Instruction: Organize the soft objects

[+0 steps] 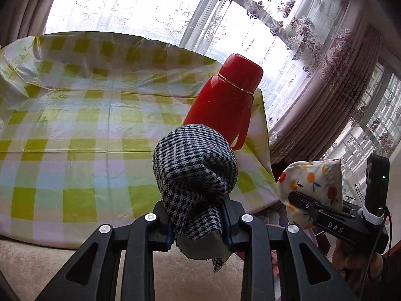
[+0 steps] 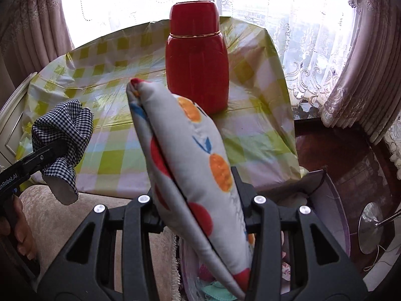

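Checked tablecloth (image 1: pixel 75 115), red flask (image 2: pixel 196 60), grippers gripping houndstooth cloth (image 1: pixel 195 173), fruit-print pouch (image 2: pixel 198 165)

A tall red flask (image 2: pixel 196 60) stands upright on the worktop (image 1: pixel 75 130), near its far right corner. Its red cap has a thin gold ring under it. A shiny plastic cloth (image 2: pixel 253 135) with green, blue and white squares covers the worktop and hangs over the edge. Behind it are bright windows with white lace curtains (image 1: pixel 120 7) and thick pinkish drapes (image 2: pixel 361 95). A beige carpet (image 1: pixel 30 263) lies below.
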A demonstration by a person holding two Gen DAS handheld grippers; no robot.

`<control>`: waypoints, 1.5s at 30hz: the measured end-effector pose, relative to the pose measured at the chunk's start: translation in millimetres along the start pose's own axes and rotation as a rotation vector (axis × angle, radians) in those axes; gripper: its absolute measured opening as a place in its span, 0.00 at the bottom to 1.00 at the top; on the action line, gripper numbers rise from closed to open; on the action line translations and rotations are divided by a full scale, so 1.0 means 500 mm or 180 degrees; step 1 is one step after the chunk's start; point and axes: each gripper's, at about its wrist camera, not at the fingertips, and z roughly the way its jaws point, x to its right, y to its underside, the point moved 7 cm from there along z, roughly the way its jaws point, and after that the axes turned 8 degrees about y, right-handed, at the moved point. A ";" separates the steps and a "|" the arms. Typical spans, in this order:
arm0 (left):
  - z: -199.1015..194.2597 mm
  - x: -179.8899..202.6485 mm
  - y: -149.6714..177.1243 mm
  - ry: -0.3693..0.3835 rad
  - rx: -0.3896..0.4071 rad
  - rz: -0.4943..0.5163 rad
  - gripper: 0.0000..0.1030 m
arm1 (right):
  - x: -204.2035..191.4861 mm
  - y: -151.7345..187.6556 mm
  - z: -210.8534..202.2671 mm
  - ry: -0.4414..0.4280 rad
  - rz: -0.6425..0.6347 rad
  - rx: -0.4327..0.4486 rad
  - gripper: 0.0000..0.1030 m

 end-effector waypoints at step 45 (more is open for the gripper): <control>0.072 0.222 0.258 0.0521 -0.1300 0.0125 0.83 | 0.196 0.236 -0.144 0.0698 0.0876 -0.0224 0.71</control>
